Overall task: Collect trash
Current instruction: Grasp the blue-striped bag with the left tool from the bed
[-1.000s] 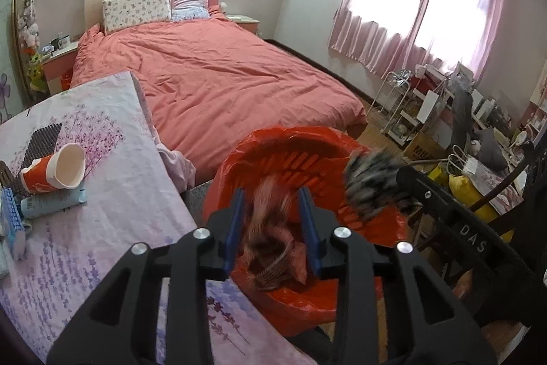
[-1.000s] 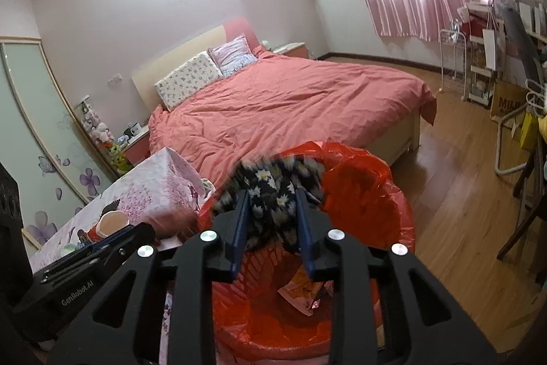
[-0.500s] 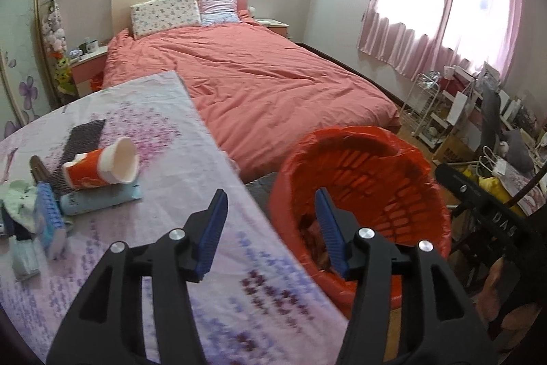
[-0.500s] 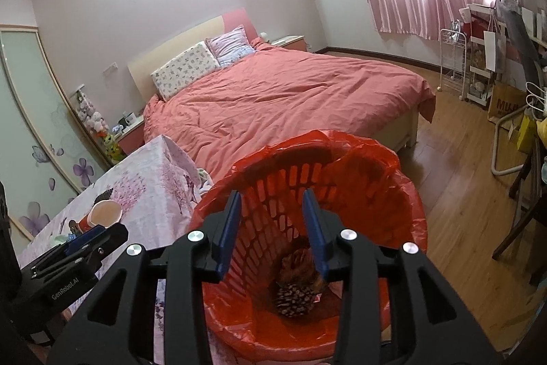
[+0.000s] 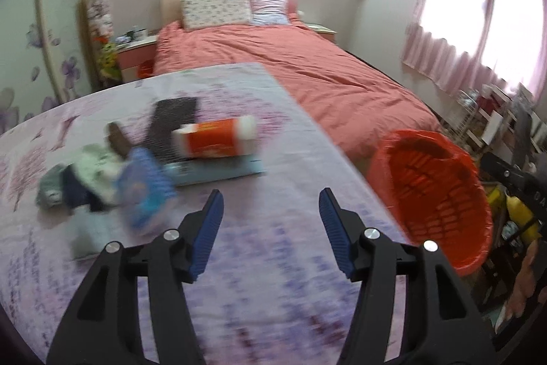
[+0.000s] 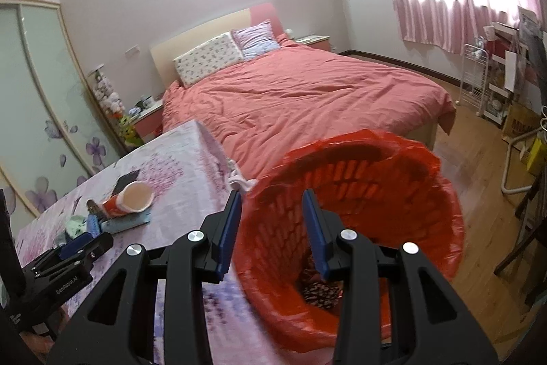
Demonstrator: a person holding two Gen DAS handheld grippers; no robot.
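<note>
Left wrist view shows the left tongs point(image 5: 270, 221) empty, their blue pads point(image 5: 208, 228) parted wide and opening, poised above the lavender-print cloth of the bench point(image 5: 273, 296) and aimed toward the litter ahead. Nearest that gap lies a blue packet point(image 5: 143, 190), blurred, with crumpled pale and dark scraps point(image 5: 82, 180) just left of it; beyond sits an orange paper cup point(image 5: 215, 139) on its side, resting against a flat pale-blue packet point(image 5: 218, 171), with a dark mesh item point(image 5: 171, 122) behind. Right wrist view shows the right tongs point(image 6: 271, 228) also empty, parted about a third of the way, hanging over the rim of the orange-lined waste basket point(image 6: 427, 194), where 1 mottled brown piece point(image 6: 321, 289) already lies at the bottom. The basket stands on the floor just off the bench's edge, between bench and bed point(image 6: 307, 98). To do the next pick well, I would choose 1 item, probably the cup since it stands proud of the cloth, and bring the pads down on either side of its body across the narrow axis, not along its length where it could roll. Squeeze lightly, as paper crushes. Keep the lower pad clear of the cloth so it does not drag, and keep the right tongs by the basket, out of the left's path.
</note>
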